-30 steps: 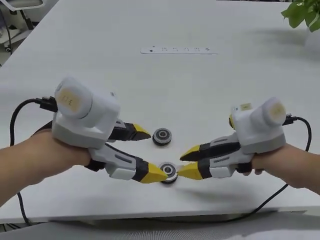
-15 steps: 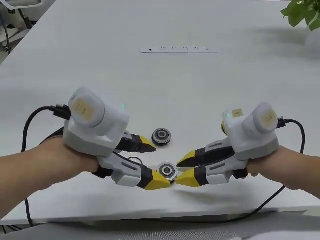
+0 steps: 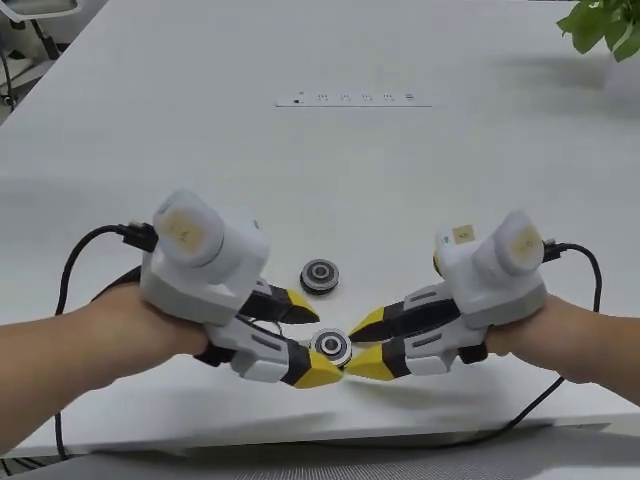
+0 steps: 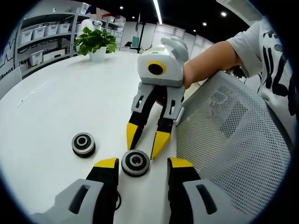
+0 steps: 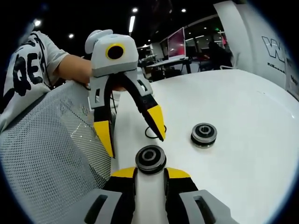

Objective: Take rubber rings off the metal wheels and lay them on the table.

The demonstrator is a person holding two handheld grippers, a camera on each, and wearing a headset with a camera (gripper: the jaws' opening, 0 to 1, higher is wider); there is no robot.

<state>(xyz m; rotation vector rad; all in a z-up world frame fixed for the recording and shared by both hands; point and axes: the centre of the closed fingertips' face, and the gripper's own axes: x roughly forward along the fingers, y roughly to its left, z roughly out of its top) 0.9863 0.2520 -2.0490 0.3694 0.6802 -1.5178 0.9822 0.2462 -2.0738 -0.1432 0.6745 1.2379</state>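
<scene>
A metal wheel (image 3: 331,346) with a black rubber rim lies near the table's front edge, and a second wheel (image 3: 320,275) lies just behind it. My left gripper (image 3: 312,340) stands open with its yellow-tipped jaws on either side of the front wheel (image 4: 135,162). My right gripper (image 3: 359,346) comes in from the right, open, its jaws narrowly apart and their tips just short of that wheel (image 5: 150,158). A thin black ring (image 5: 152,132) lies on the table beside the left gripper's jaw. The second wheel (image 5: 204,133) stands apart from both grippers.
The white table (image 3: 400,180) stretches far ahead. A white power strip (image 3: 352,99) lies at its middle back and a green plant (image 3: 603,25) stands at the back right. A mesh chair back (image 4: 224,126) is close to the front edge. Black cables trail from both grippers.
Both grippers have drawn in toward the front wheel. The left gripper's jaws now straddle it and the right gripper's tips sit closer to it. The second wheel has stayed put.
</scene>
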